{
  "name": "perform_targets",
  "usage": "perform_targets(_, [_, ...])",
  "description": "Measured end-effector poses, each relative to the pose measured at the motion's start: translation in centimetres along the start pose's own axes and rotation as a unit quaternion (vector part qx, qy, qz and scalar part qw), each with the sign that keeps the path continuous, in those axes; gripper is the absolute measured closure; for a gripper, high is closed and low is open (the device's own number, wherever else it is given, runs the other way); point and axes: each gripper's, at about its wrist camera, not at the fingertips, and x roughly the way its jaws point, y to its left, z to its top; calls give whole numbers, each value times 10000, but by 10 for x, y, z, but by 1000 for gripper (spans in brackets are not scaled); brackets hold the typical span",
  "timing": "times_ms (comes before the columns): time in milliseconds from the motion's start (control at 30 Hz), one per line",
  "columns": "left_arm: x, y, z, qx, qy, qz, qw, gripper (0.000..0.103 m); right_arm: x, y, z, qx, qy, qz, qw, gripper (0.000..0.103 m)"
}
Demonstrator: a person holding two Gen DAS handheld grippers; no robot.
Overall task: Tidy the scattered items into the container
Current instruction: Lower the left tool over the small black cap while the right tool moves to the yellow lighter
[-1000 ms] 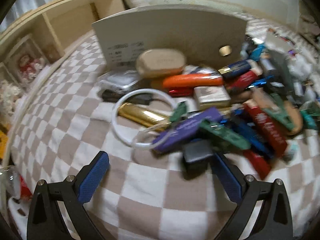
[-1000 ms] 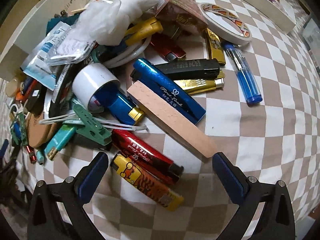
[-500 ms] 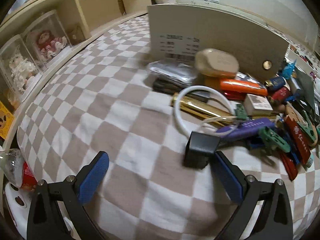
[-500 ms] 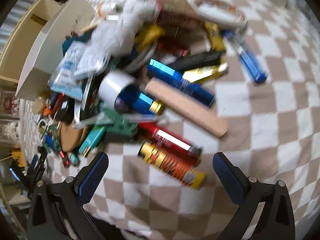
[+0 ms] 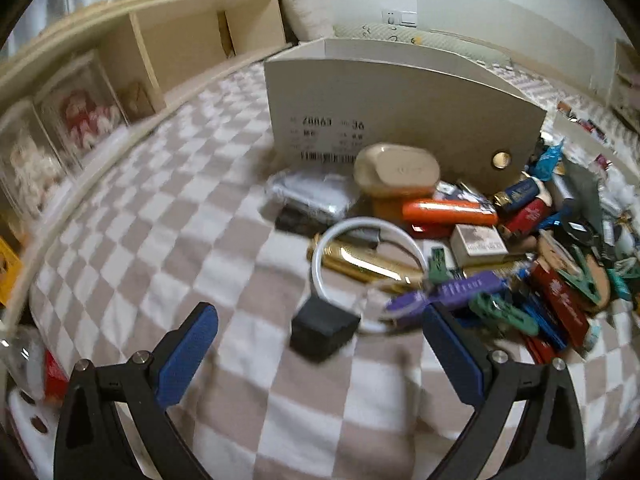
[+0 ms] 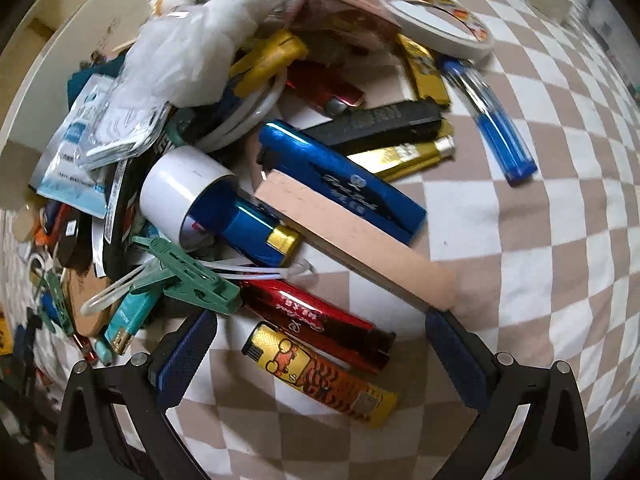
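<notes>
Left gripper (image 5: 320, 344) has swung w/ jaws spread to frame the small black block (image 5: 323, 331), prob. next pick for the box (image 5: 400, 108); right gripper (image 6: 320, 354), also spread, has dropped back over the yellow tiger lighter (image 6: 320, 372).

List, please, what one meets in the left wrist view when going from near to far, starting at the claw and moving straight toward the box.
Left claw → black cube → white ring → beige oval case → cardboard box.

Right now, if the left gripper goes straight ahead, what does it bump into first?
Probably the small black block, lying on the checkered cloth between the open left gripper fingers. Depth is hard to judge.
</notes>
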Motion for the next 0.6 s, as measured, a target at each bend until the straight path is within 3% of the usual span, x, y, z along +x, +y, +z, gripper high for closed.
perform_targets(133, [9,9,7,-75,56,227,9997,0,4,-4,-12,-497,77,-455,9977,0])
perform_targets(267, [13,26,7,-119,119,409,9990,0,-3,-21,-23,-629,71,-438,9970,0])
perform_targets(400, [11,41,5,-275,141,349,9989,0,-11,-45,-31,-642,119,-474,9967,0])
perform_targets(467, [10,44,5,-268,119,315,9991,0,-19,-60,-35,-533,131,-378,9978,0])
perform_targets(600, [8,45,3,-261,160,184,9994,0,-47,-94,-41,-172,21,255,9995,0])
